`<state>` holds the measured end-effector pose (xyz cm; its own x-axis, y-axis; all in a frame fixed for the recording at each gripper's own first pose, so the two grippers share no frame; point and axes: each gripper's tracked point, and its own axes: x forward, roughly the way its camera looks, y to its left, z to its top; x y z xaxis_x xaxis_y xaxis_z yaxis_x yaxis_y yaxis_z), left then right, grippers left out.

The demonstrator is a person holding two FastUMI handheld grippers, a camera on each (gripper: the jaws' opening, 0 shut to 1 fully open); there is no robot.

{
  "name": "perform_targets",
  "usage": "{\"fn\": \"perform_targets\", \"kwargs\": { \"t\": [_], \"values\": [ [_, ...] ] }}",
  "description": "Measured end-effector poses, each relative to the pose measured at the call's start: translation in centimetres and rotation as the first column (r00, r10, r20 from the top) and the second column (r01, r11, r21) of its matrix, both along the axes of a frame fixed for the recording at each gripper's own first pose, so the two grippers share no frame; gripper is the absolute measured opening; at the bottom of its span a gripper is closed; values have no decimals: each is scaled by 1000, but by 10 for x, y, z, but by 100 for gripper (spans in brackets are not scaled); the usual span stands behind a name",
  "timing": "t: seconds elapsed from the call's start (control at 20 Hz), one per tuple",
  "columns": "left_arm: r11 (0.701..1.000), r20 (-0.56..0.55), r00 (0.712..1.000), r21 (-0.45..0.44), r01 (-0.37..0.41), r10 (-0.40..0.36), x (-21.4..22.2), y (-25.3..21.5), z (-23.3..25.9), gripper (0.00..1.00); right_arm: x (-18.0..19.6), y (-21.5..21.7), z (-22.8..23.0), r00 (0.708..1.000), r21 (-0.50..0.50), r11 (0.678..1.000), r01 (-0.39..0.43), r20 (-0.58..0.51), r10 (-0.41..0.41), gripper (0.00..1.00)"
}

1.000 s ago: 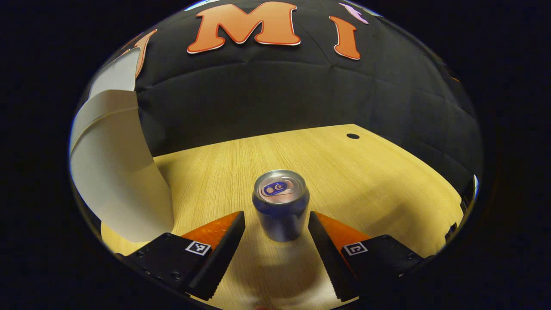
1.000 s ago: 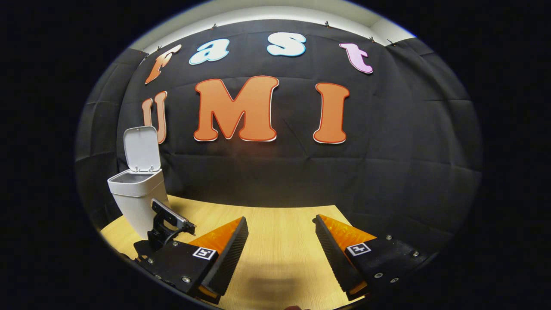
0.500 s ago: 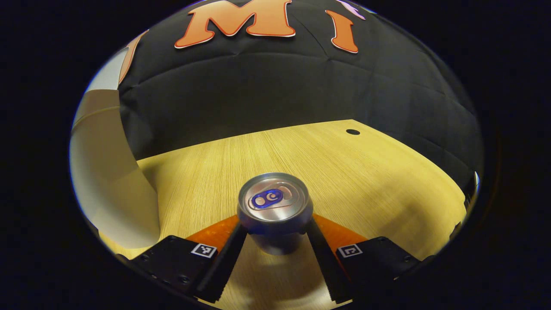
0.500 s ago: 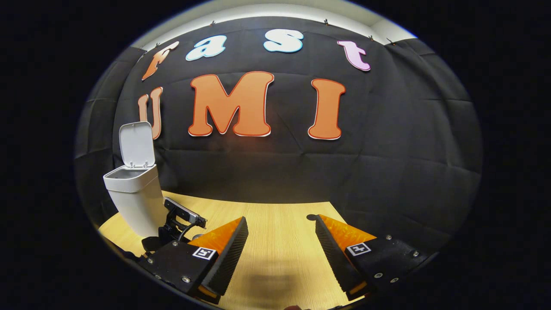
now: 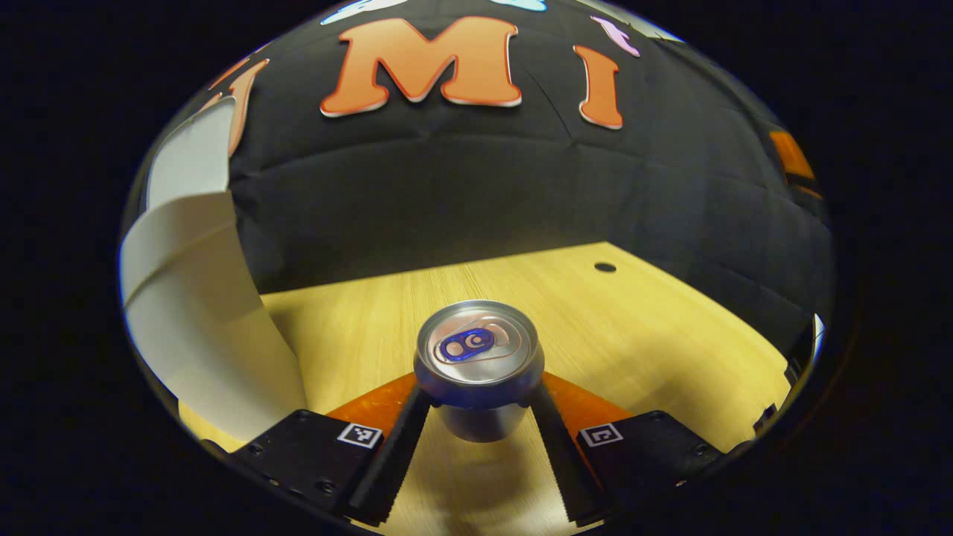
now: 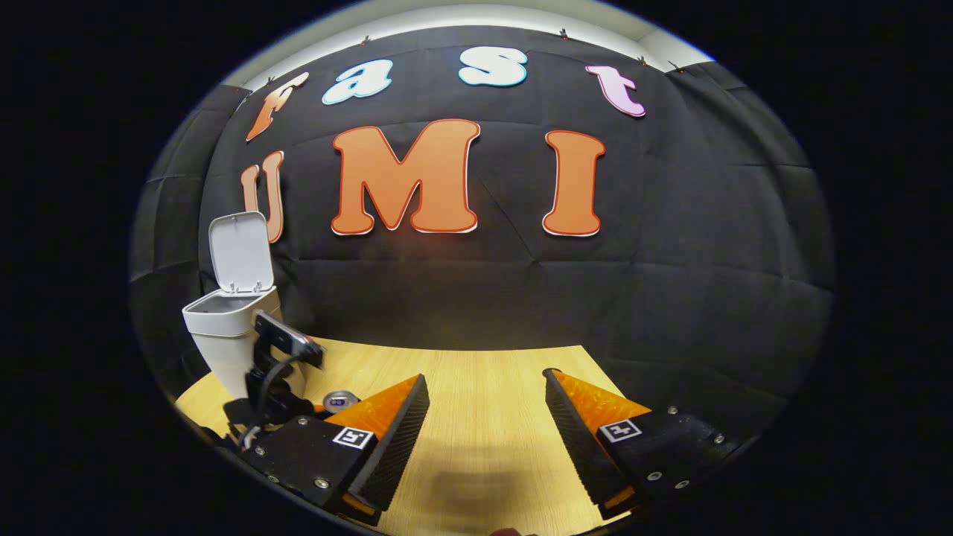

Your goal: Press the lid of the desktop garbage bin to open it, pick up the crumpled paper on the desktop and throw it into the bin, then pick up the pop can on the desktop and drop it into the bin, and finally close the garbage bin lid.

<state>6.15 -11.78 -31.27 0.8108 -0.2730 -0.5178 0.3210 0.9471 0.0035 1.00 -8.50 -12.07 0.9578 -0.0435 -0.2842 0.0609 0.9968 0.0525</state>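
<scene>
On the wooden desktop point(image 5: 655, 327), the pop can point(image 5: 477, 365) stands upright right between the left gripper point(image 5: 476, 417) fingers, both pressed against its sides just under the rim, so it's got a proper grip. A shadow sits under the can; can't tell if it's off the desk. The white garbage bin point(image 5: 201, 320) is close on the left, and from the right gripper view its lid point(image 6: 240, 251) is flipped up. The right gripper point(image 6: 484, 424) hangs over bare desk, fingers spread wide, holding nothing.
</scene>
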Motion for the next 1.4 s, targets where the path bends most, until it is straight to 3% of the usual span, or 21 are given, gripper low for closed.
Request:
{"fn": "perform_targets", "kwargs": {
  "t": [0.3,0.7,1.0,1.4],
  "values": [
    [993,163,980,-66,-102,111,-2,52,111,79,14,27,0,999,28,998,-47,14,47,94],
    [945,306,896,-53,-322,322,-17,185,233,78,34,66,0,993,55,992,-114,14,113,94],
    [903,338,843,-51,-427,418,-37,234,274,78,43,101,1,985,53,983,-175,16,174,94],
    [887,355,824,-33,-460,441,4,280,277,78,57,113,-7,983,45,982,-185,-9,186,94]
  ]
}}
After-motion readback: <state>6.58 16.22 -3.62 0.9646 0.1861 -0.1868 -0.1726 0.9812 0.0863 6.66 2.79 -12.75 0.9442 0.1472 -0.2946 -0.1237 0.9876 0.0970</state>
